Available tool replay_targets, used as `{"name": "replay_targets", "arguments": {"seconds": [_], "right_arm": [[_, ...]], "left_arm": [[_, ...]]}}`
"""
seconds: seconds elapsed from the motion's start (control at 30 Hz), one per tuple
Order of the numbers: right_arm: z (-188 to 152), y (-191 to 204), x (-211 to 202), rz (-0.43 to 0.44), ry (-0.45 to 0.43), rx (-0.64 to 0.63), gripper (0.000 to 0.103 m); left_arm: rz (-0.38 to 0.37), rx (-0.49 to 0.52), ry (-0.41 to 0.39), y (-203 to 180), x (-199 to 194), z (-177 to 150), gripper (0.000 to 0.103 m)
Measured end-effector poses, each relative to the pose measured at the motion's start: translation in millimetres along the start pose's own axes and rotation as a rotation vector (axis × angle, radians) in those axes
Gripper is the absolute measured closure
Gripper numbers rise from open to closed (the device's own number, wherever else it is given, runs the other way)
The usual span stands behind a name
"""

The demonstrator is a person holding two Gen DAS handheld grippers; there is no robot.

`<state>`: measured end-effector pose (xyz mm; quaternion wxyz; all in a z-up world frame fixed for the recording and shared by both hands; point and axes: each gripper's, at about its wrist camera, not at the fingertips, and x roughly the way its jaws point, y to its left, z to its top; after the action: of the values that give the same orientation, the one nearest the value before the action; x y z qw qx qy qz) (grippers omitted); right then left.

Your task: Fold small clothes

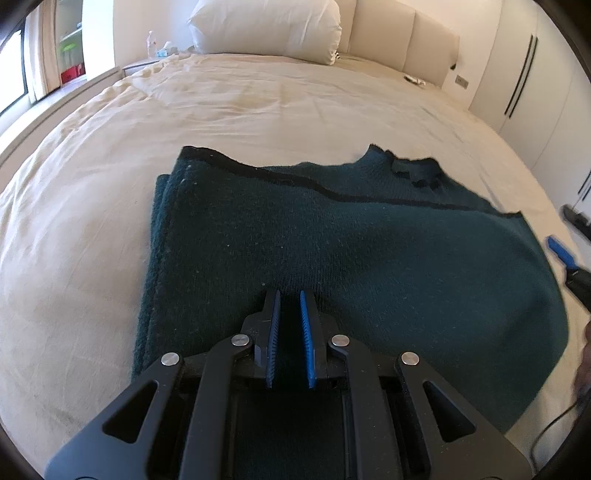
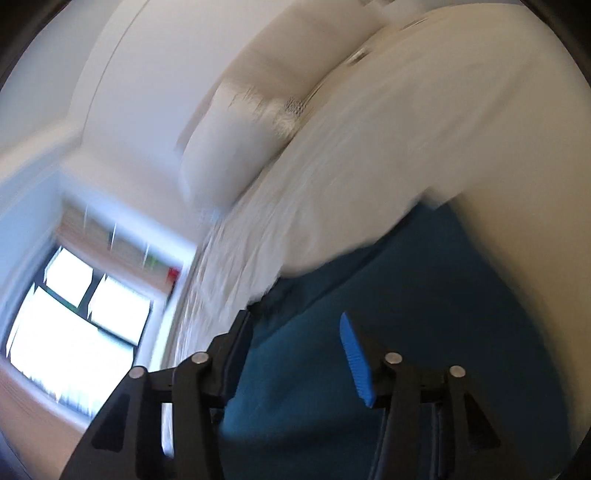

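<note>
A dark teal knit garment (image 1: 332, 236) lies folded on the cream bed (image 1: 240, 103), its black-trimmed edge running across the top and its neck opening at the far right. My left gripper (image 1: 290, 295) hovers over the garment's near edge, its blue pads a narrow gap apart with nothing between them. My right gripper (image 2: 295, 317) is open wide and empty, tilted over the garment (image 2: 424, 295); this view is blurred by motion. Its blue pad also shows in the left wrist view (image 1: 561, 251) by the garment's right edge.
A white pillow (image 1: 266, 29) leans on the padded headboard (image 1: 406, 44). A bedside shelf with a bottle (image 1: 150, 42) stands at the far left by a window (image 2: 74, 321). White wardrobe doors (image 1: 535, 92) stand at the right.
</note>
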<state>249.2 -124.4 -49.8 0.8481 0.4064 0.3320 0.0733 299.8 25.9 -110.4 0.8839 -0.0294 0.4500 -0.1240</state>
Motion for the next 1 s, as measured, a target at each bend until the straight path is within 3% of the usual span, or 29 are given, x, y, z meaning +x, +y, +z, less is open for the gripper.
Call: {"name": "replay_targets", "arguments": {"seconds": [0.07, 0.13, 0.2, 0.33, 0.4, 0.53, 0.6, 0.7, 0.77, 0.87, 0.93, 1.0], "right_arm": [[-16, 18, 24, 0.018, 0.084, -0.062, 0.031], [-39, 27, 47, 0.026, 0.210, -0.124, 0.030], [-48, 21, 56, 0.015, 0.247, -0.144, 0.034], [-29, -11, 40, 0.060, 0.194, -0.015, 0.046], [-18, -25, 24, 0.037, 0.145, 0.025, 0.054], [9, -53, -8, -0.087, 0.020, 0.099, 0.054], [22, -69, -32, -0.138, -0.040, 0.154, 0.049], [30, -76, -64, -0.167, -0.114, 0.168, 0.040], [30, -69, -71, -0.152, -0.125, 0.146, 0.037], [27, -47, -67, -0.086, -0.056, 0.089, 0.035], [20, -29, -53, -0.020, 0.009, 0.049, 0.034], [10, -11, -35, 0.043, 0.077, 0.027, 0.033]], "left_arm": [[-0.027, -0.027, -0.002, 6, -4, -1, 0.092], [-0.046, -0.061, -0.005, 14, -5, -3, 0.092], [-0.050, -0.054, -0.007, 15, -5, -4, 0.092], [-0.063, -0.058, -0.004, 17, -6, -2, 0.092], [-0.077, -0.086, -0.001, 24, -9, 1, 0.092], [-0.066, -0.166, -0.026, 53, -17, 10, 0.092], [-0.047, -0.231, -0.043, 76, -24, 15, 0.092], [0.051, -0.347, -0.081, 113, -42, 15, 0.091], [0.027, -0.427, -0.086, 135, -50, 9, 0.092], [-0.044, -0.492, -0.026, 146, -52, -2, 0.091], [-0.165, -0.503, 0.018, 141, -50, -11, 0.087], [-0.269, -0.533, 0.059, 135, -45, -19, 0.075]]}}
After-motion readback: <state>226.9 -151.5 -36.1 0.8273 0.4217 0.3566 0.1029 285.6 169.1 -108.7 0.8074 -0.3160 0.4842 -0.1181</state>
